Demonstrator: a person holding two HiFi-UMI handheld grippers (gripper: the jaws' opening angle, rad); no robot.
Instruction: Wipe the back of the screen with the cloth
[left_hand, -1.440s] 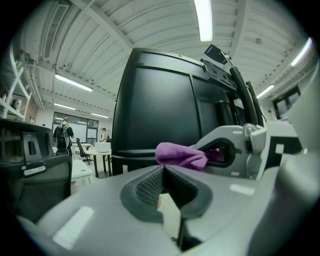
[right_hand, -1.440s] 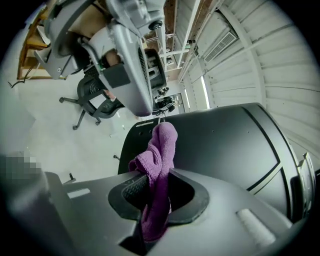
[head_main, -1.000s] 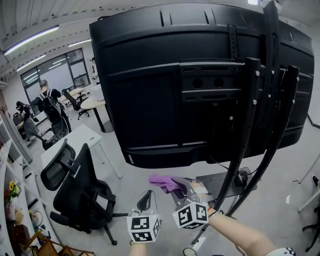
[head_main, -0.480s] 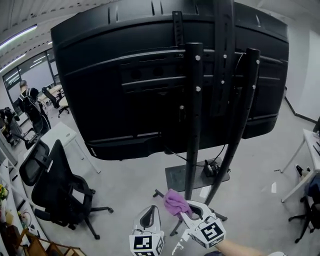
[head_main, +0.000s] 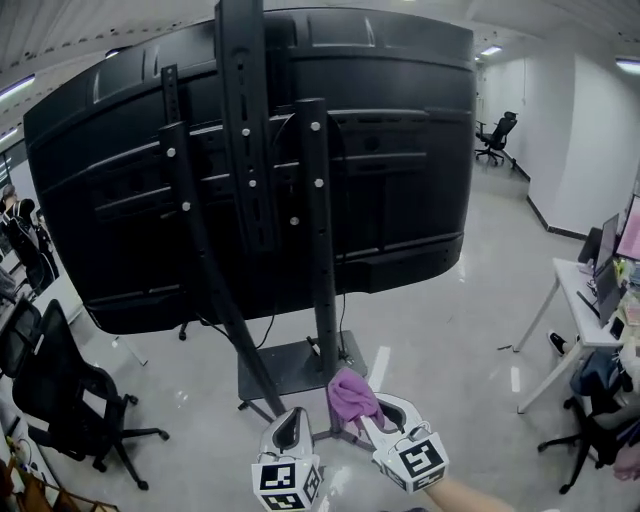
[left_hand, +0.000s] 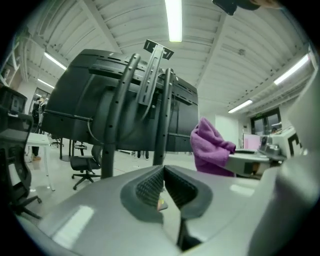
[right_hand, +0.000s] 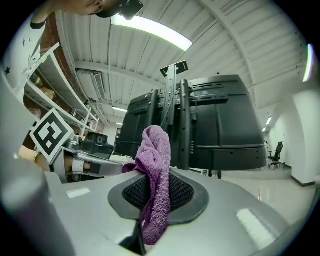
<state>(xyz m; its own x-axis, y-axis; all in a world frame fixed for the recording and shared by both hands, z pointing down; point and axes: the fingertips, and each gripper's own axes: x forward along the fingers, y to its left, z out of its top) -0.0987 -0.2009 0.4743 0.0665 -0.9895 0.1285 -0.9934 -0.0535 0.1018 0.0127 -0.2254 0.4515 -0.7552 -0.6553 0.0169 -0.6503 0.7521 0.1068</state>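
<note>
In the head view, at 8 o'clock, a black office chair (head_main: 62, 395) stands on the grey floor (head_main: 450, 330). The screen (head_main: 400, 170) fills the top from approx. 9 to 2 o'clock, w/ its black back side turned to the camera. It is carried on a black stand (head_main: 318, 230) w/ two posts that go down to a flat base near the centre.

At 6 o'clock is the left claw (head_main: 290, 428). Its two jaws are pressed together at the tips and have nothing btw. them (left_hand: 163, 172).

Just beside it, at its 3 o'clock, the right claw (head_main: 372, 415) is closed tight on the purple cloth (head_main: 350, 393). The cloth is pinched btw. the ribbed pads and sticks up above them in a bunch (right_hand: 156, 150). It is low in front of the stand's base, apart from the screen.

At 4 o'clock a white tabletop (head_main: 575, 325) carries some small items, too small to tell.
</note>
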